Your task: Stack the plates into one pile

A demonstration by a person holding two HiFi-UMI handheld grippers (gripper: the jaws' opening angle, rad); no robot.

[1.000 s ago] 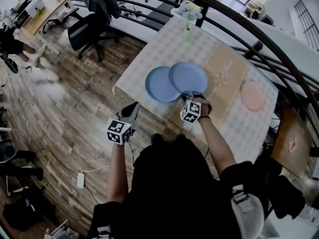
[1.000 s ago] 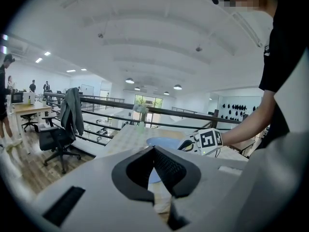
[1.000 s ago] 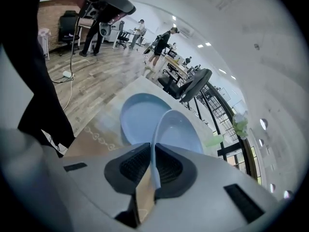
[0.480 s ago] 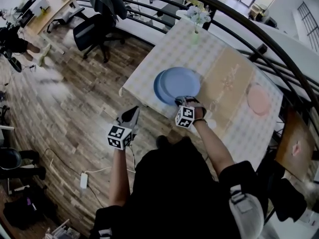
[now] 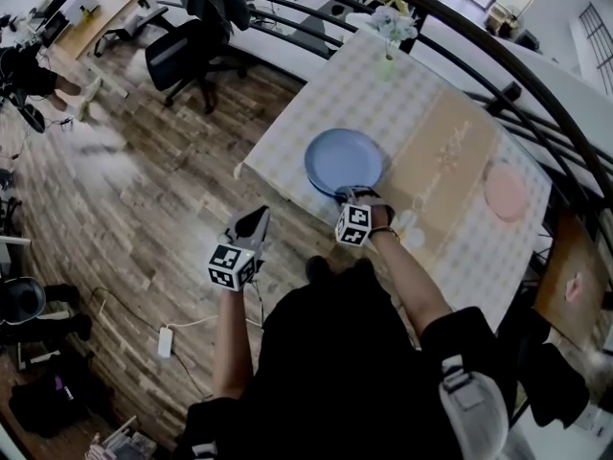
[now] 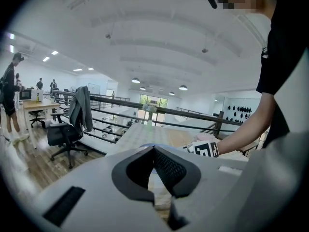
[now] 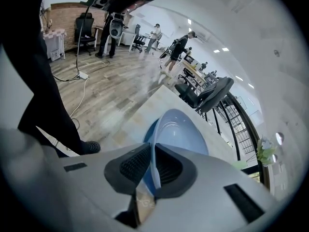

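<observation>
On the checked table [image 5: 306, 113] a light blue plate [image 5: 345, 156] [image 7: 179, 129] lies almost squarely over a second blue plate [image 5: 310, 169] [image 7: 146, 135], whose rim shows at its left. My right gripper [image 5: 355, 194] [image 7: 153, 151] is shut on the near rim of the upper plate, which runs between its pads. A pink plate [image 5: 506, 192] sits alone at the table's right end. Left of the table, over the wooden floor, my left gripper [image 5: 253, 224] [image 6: 154, 150] is shut on nothing, pointing towards the table.
A beige runner [image 5: 442, 166] crosses the table between the blue plates and the pink one. A vase of flowers [image 5: 389, 34] stands at the far edge. A dark railing [image 5: 498, 94] curves behind the table. An office chair [image 5: 184, 51] stands at the far left.
My right gripper has carried the upper blue plate leftward, from beside the other blue plate to lying over it. The left gripper has stayed near the table's corner.
</observation>
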